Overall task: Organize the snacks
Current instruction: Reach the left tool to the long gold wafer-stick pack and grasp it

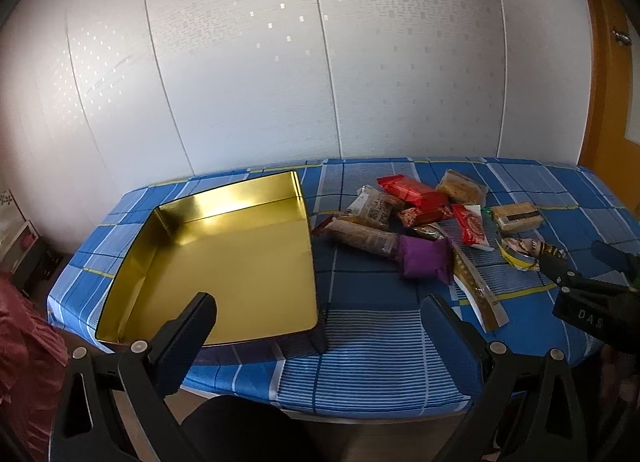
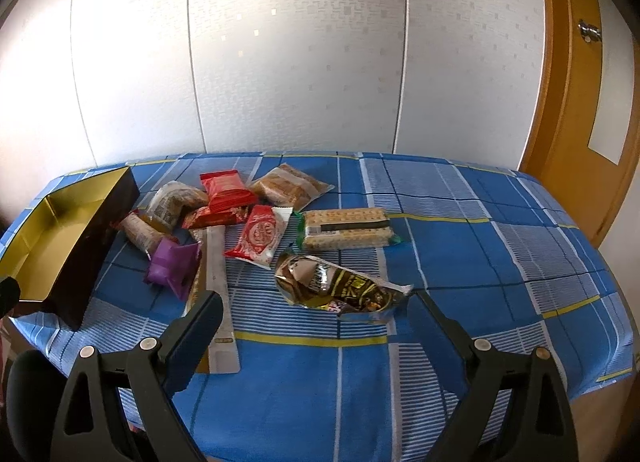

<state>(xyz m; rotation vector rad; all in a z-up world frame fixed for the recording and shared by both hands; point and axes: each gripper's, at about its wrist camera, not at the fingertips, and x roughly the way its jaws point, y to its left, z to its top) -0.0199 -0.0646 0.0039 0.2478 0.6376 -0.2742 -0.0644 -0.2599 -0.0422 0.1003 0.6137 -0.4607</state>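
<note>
An empty gold-lined tin box (image 1: 224,262) with dark outer walls sits on the left of the table; it also shows in the right wrist view (image 2: 56,238). Several snack packets lie in a pile to its right: a purple packet (image 1: 424,260) (image 2: 174,262), red packets (image 1: 412,190) (image 2: 260,236), a cracker pack (image 2: 346,228), a dark crumpled foil bag (image 2: 340,282) and a long flat sachet (image 2: 216,294). My left gripper (image 1: 320,314) is open above the table's front edge beside the box. My right gripper (image 2: 316,302) is open, just short of the foil bag.
A blue checked cloth (image 2: 480,262) covers the table. A white panelled wall (image 1: 280,62) stands behind it. An orange wooden door (image 2: 580,122) is at the right. A red cloth (image 1: 24,362) shows at the lower left.
</note>
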